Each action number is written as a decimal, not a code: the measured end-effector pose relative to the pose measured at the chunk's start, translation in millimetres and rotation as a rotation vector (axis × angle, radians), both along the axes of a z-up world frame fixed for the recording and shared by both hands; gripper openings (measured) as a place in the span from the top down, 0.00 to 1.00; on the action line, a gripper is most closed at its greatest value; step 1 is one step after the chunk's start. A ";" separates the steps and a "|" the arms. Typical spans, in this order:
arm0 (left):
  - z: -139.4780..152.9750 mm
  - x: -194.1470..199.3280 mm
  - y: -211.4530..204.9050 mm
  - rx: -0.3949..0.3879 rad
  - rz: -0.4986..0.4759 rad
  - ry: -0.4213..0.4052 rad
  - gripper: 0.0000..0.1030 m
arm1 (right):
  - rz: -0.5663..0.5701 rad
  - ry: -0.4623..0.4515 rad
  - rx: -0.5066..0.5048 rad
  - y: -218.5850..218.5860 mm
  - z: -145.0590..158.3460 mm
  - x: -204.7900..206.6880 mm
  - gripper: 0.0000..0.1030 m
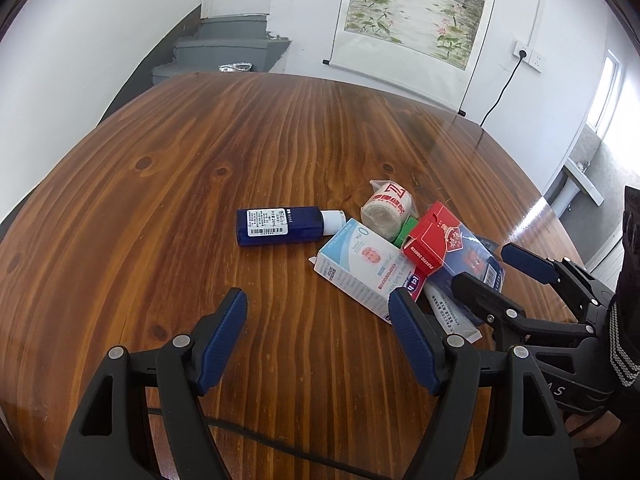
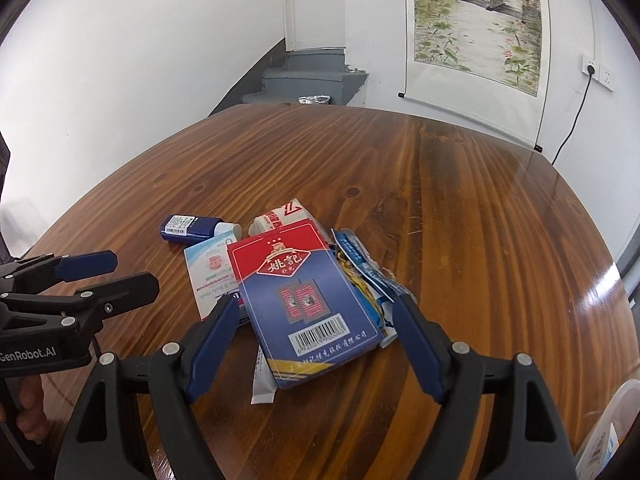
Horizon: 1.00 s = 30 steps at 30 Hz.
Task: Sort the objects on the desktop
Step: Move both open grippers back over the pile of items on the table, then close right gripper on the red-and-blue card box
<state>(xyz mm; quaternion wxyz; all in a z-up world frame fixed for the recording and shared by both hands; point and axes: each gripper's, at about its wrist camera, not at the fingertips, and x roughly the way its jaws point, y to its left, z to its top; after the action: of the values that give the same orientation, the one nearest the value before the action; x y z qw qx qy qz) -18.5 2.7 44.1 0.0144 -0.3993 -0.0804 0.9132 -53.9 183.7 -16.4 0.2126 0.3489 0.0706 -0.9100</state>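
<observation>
A pile lies on the wooden table [image 1: 200, 160]. A dark blue bottle [image 1: 276, 226] with a white cap lies on its side at the left. A white bandage roll [image 1: 386, 210] lies behind a white and light blue box [image 1: 360, 268]. A red and blue playing-card box [image 2: 308, 300] rests on top of the pile, and it also shows in the left wrist view [image 1: 444, 248]. Crumpled blue and white packets [image 2: 368, 276] lie to its right. My left gripper [image 1: 318, 312] is open, near the white box. My right gripper [image 2: 320, 316] is open, its fingers on either side of the card box.
A clear plastic container [image 2: 612, 428] sits at the table's right near edge. A small green item [image 1: 405, 232] is tucked under the pile. A scroll painting [image 1: 416, 4] hangs on the far wall, and grey steps [image 1: 224, 48] rise behind the table.
</observation>
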 end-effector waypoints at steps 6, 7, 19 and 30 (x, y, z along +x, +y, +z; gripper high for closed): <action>-4.3 -2.3 2.2 -0.010 -0.001 -0.014 0.26 | 0.037 -0.009 0.016 -8.4 -4.6 -9.2 0.20; -5.0 -2.6 2.5 -0.013 -0.001 -0.015 0.26 | 0.037 -0.011 0.022 -9.7 -6.3 -10.7 0.20; -10.9 -8.2 9.7 -0.024 -0.004 -0.025 0.26 | -0.026 -0.032 0.072 -5.8 -13.2 -15.8 0.30; -13.7 -22.3 32.9 -0.047 -0.045 -0.045 0.26 | -0.119 -0.056 0.026 23.6 -6.2 -15.2 0.31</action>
<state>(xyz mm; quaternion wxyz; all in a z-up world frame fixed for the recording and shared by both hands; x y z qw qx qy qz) -40.8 35.6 30.4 0.0235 -0.4219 -0.0503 0.9049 -69.1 207.3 -22.6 0.1553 0.3804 0.0554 -0.9100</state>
